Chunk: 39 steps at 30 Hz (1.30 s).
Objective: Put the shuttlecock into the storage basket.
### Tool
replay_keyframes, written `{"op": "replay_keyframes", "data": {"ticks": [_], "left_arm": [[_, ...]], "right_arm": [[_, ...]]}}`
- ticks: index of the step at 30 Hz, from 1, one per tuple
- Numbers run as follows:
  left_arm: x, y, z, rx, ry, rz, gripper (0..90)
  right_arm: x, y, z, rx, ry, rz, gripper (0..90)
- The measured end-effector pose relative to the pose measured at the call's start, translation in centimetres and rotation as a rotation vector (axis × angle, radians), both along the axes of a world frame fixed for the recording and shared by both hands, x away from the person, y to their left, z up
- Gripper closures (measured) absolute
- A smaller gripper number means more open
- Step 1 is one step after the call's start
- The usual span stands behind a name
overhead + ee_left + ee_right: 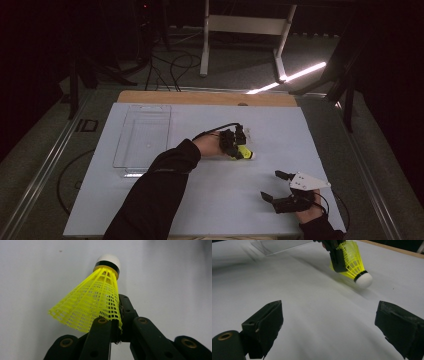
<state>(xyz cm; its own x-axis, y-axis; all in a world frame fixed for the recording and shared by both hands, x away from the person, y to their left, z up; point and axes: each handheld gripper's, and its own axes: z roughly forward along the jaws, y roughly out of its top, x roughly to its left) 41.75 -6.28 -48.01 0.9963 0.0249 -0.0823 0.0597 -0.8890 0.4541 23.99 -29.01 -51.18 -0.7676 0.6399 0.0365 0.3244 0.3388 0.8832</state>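
We pinch the yellow shuttlecock (pixel 92 305) by its skirt in our left claw (pixel 235 145), cork pointing away; the clear tray (pixel 142 137) lies left, our right claw (pixel 275 186) spread.

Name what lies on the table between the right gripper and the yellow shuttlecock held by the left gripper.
Nothing: in the right gripper view, bare white table surface stretches from the right gripper to the shuttlecock pinched in the left gripper.

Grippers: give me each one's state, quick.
Left gripper: shut on the yellow shuttlecock, pinching its skirt edge.
Right gripper: open, holding nothing.
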Motion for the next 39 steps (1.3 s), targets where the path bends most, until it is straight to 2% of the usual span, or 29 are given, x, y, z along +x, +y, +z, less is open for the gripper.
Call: {"op": "replay_keyframes", "data": {"ticks": [3, 5, 9, 10, 16, 18, 22, 26, 30, 34, 39], "left_arm": [[-0.2, 0.3, 0.5, -0.002, 0.004, 0.001, 89.4], [-0.2, 0.5, 0.9, 0.014, 0.019, -0.008, 89.5], [-0.4, 1.0, 1.7, 0.027, 0.017, -0.007, 89.5], [-0.5, 1.2, 1.9, 0.031, 0.041, -0.008, 89.5], [-1.1, 1.7, 3.1, 0.071, 0.024, -0.022, 89.5], [-1.3, 1.8, 3.5, 0.077, 0.033, -0.023, 89.5], [-1.8, 2.3, 4.3, 0.081, 0.019, -0.032, 89.4], [-2.2, 2.8, 5.2, 0.103, 0.019, -0.053, 89.4], [-2.4, 3.6, 6.2, 0.098, 0.014, -0.047, 89.4], [-2.5, 4.6, 7.1, 0.074, 0.018, -0.040, 89.4], [-2.5, 5.5, 7.8, 0.083, 0.018, -0.042, 89.4]], "right_arm": [[0.0, 0.0, 0.0, 0.000, 0.001, -0.001, 8.2], [0.0, 0.0, 0.0, -0.003, -0.002, 0.000, 8.2], [0.0, 0.0, 0.0, -0.003, -0.002, 0.000, 8.2], [0.0, 0.0, 0.0, -0.003, -0.002, -0.001, 8.2], [0.0, 0.0, 0.0, -0.004, -0.001, -0.002, 8.2], [0.0, 0.0, 0.0, -0.004, -0.001, -0.002, 8.2], [0.0, 0.0, 0.0, -0.007, 0.000, -0.003, 8.2], [0.1, 0.0, -0.1, -0.004, 0.000, -0.001, 8.2], [0.1, 0.0, -0.1, -0.005, 0.002, 0.000, 8.2], [0.1, 0.1, -0.1, -0.007, 0.002, -0.002, 8.2], [0.1, 0.1, -0.1, -0.009, 0.004, 0.000, 8.2]]}}
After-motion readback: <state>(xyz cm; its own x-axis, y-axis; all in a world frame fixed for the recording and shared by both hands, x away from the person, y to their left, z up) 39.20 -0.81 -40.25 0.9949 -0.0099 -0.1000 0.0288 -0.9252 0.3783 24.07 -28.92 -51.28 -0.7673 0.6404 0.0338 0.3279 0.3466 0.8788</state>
